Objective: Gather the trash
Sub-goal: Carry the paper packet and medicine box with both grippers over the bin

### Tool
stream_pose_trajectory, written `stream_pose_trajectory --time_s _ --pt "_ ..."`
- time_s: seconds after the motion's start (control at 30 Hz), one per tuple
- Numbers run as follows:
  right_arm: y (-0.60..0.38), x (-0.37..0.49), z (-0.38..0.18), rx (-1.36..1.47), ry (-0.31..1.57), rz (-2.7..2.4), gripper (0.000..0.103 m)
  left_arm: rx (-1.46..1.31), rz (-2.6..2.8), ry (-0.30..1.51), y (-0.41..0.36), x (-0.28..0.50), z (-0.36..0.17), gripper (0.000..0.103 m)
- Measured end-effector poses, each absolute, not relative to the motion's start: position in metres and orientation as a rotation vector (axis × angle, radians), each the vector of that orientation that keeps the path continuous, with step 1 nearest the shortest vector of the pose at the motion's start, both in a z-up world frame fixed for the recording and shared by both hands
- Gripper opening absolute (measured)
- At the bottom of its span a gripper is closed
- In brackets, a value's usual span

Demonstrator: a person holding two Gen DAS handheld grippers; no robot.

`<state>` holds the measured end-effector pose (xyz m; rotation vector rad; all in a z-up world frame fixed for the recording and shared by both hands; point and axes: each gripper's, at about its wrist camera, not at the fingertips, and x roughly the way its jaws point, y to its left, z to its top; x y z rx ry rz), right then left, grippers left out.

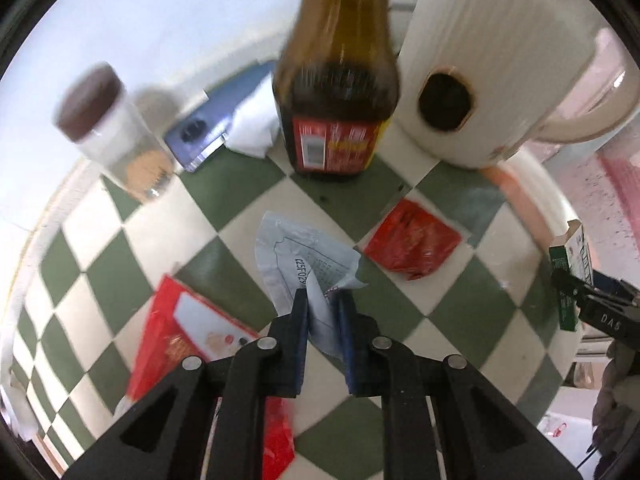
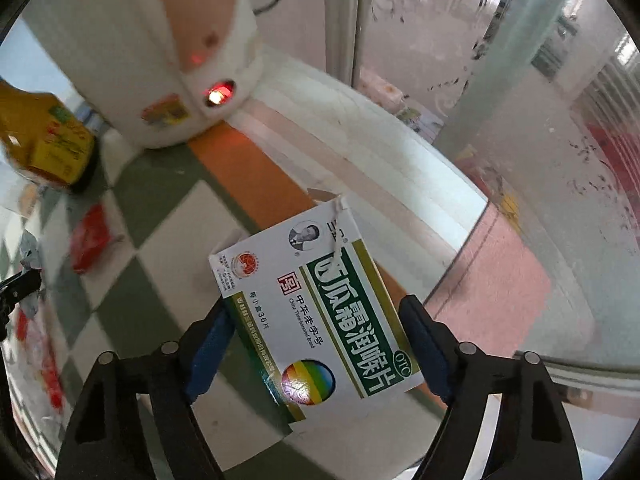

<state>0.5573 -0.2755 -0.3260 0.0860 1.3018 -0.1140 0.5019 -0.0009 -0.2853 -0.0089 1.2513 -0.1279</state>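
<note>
The left tongs pinch a crumpled grey-white paper wrapper just above the green-and-white checked bench. A small red plastic packet lies ahead, to their right. The right tongs grip a white-and-green cardboard medicine box by its sides.

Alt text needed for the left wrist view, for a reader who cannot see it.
The left gripper pinches a crumpled pale wrapper above a green-and-white checkered table. Beyond it stand a brown sauce bottle and white kettle; a red packet lies nearby.
</note>
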Motion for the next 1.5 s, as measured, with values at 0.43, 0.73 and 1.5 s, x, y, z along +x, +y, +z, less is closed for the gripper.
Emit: stream_pose_trajectory --time_s 0.43,0.73,1.5 --pt "-0.314 0.417 -0.233 0.332 1.062 -0.177 0.078 0.131 -0.274 1.087 -0.106 0.416 -0.191 0.011" --pt "-0.427 0.237 -0.217 0.518 0.972 -0.413 0.077 0.264 -0.607 1.081 -0.259 0.306 -0.188 0.011" --pt "-0.574 -0.109 -0.596 1.086 1.16 -0.771 0.076 0.612 -0.94 1.603 -0.522 0.102 -0.612 0.012"
